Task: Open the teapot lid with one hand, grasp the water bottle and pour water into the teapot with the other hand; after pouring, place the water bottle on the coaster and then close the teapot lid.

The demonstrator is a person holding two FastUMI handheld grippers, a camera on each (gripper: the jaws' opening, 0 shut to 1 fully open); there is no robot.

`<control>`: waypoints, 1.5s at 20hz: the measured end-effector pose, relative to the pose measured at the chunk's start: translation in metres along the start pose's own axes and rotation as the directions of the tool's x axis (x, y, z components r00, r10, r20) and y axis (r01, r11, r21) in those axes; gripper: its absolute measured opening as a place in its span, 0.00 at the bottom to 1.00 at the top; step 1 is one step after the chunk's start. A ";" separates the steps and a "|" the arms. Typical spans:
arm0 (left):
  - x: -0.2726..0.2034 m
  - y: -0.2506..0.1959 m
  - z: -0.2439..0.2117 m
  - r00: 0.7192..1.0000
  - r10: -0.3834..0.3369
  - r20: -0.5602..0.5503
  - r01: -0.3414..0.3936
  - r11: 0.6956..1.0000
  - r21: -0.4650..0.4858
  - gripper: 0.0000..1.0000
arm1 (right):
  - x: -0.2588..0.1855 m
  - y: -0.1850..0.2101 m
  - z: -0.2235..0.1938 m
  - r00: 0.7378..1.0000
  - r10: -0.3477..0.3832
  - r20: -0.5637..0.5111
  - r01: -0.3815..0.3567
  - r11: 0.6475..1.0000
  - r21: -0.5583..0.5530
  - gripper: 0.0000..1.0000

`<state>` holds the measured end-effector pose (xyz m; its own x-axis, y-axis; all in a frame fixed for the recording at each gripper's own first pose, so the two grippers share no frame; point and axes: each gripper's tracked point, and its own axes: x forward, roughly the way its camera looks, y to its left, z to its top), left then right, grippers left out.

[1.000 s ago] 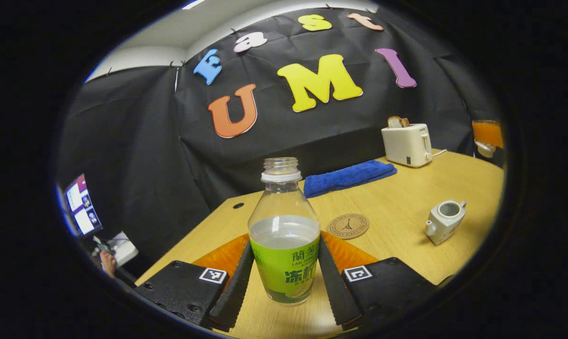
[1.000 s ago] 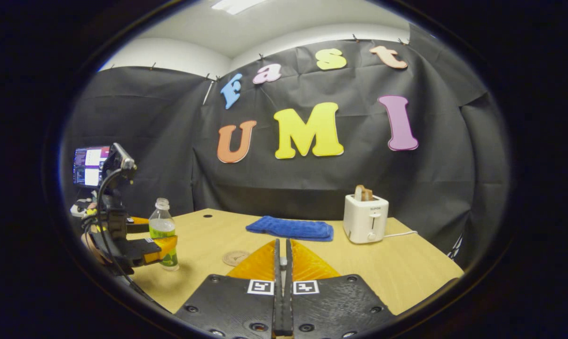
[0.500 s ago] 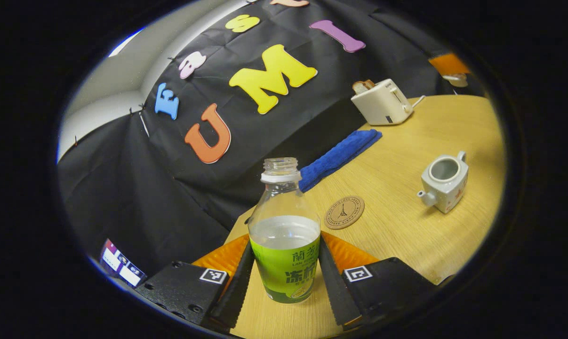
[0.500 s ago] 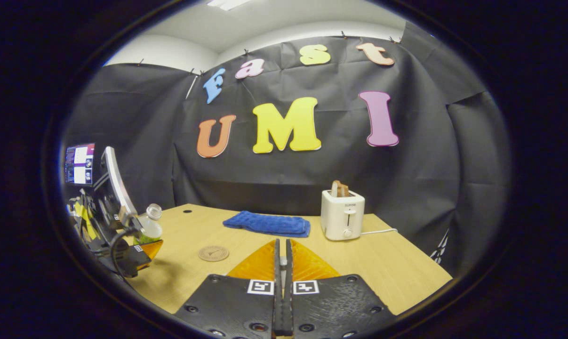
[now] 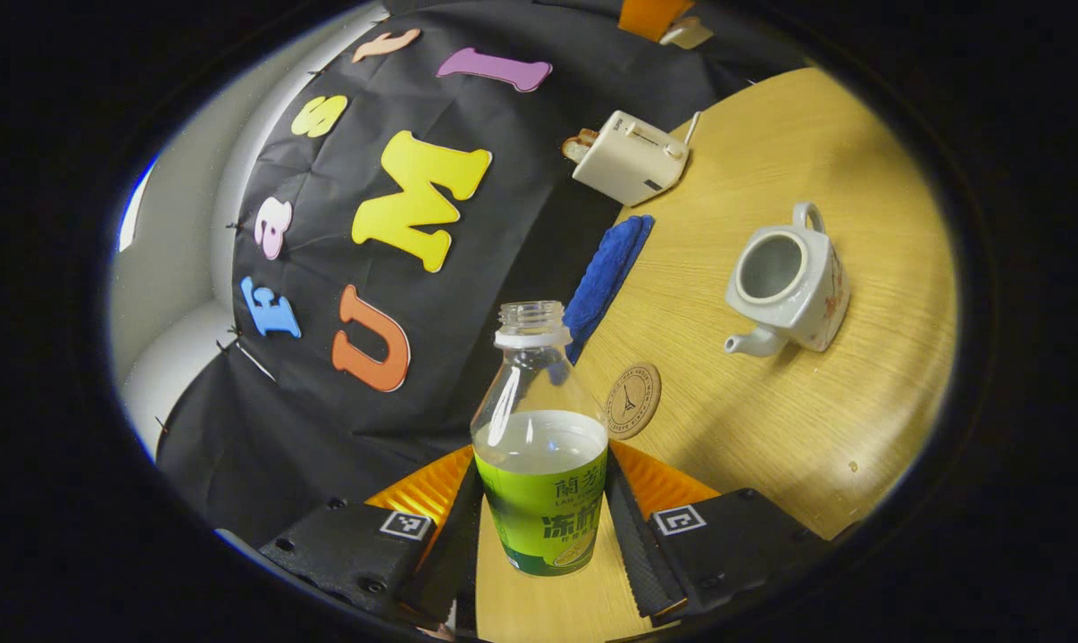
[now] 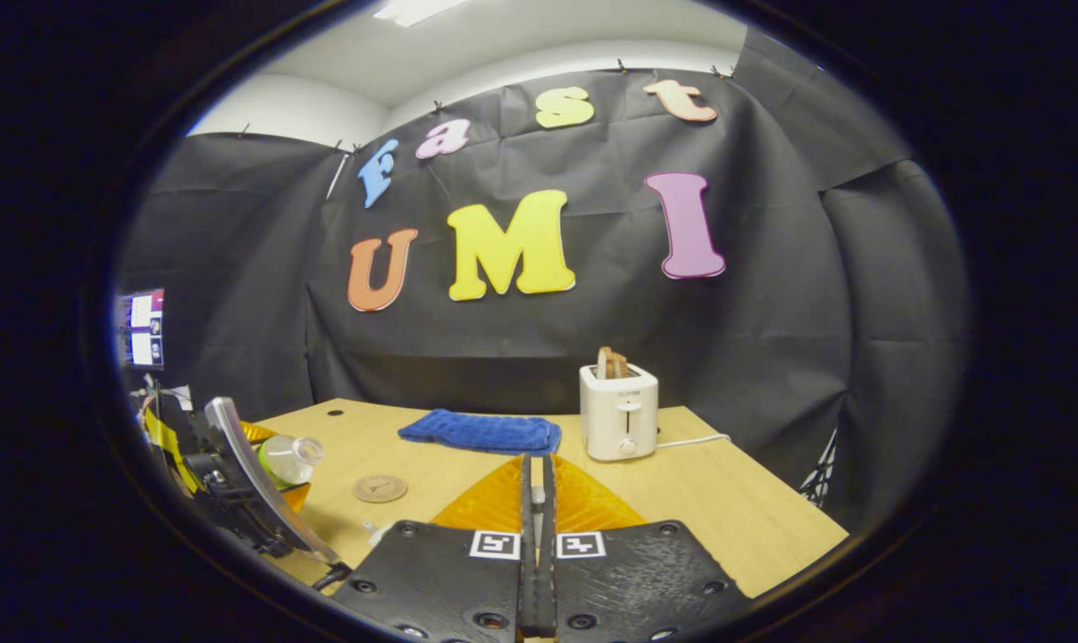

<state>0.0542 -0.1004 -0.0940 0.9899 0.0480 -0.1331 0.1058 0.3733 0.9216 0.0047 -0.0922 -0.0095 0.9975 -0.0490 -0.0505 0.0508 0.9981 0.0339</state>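
My left gripper (image 5: 540,466) is shut on the clear water bottle (image 5: 539,482), which has a green label, no cap, and is about half full. The bottle is tipped over sideways toward the white teapot (image 5: 787,284), whose mouth stands open without its lid on the table ahead right. No water leaves the bottle. A round cork coaster (image 5: 632,400) lies between bottle and teapot. In the right gripper view the tilted bottle (image 6: 288,457) and left gripper (image 6: 253,487) sit at the far left. My right gripper (image 6: 536,463) is shut; a pale lid-like piece (image 5: 686,34) shows at its tips.
A white toaster (image 6: 619,421) with bread in it stands at the back of the wooden table (image 6: 735,509), its cord running right. A folded blue towel (image 6: 480,433) lies left of it. A lit monitor (image 6: 141,329) is beyond the table's left side.
The left gripper has lifted and rolled the bottle from upright to steeply tilted, and the teapot has come closer. The right gripper has stayed shut and shifted slightly.
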 end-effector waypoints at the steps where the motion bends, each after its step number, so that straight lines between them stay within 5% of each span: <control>1: 0.002 0.002 0.003 1.000 0.009 0.001 -0.009 0.999 0.037 0.75 | 0.000 -0.004 0.000 1.000 -0.006 -0.004 0.006 1.000 0.005 0.00; 6: -0.006 -0.009 0.018 1.000 -0.001 0.027 -0.006 0.964 0.268 0.74 | 0.003 -0.013 -0.005 1.000 -0.015 -0.020 0.015 1.000 0.022 0.00; 15: -0.013 -0.027 0.048 0.997 -0.009 0.081 -0.041 0.806 0.591 0.74 | 0.005 -0.018 -0.010 0.999 -0.025 -0.041 0.026 0.999 0.024 0.00; 24: -0.019 -0.021 0.054 0.998 -0.010 0.060 -0.040 0.628 0.777 0.72 | 0.003 -0.029 -0.007 0.998 -0.061 -0.035 0.061 0.998 0.014 0.00; 30: -0.018 -0.013 0.065 0.998 0.003 0.064 -0.054 0.578 0.814 0.75 | 0.001 -0.021 -0.006 0.999 -0.038 -0.035 0.039 0.999 0.018 0.00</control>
<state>0.0416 -0.1660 -0.0797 0.9943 -0.0103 -0.1064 0.0839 -0.5412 0.8367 0.0047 -0.1134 -0.0165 0.9926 -0.0856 -0.0866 0.0901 0.9947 0.0502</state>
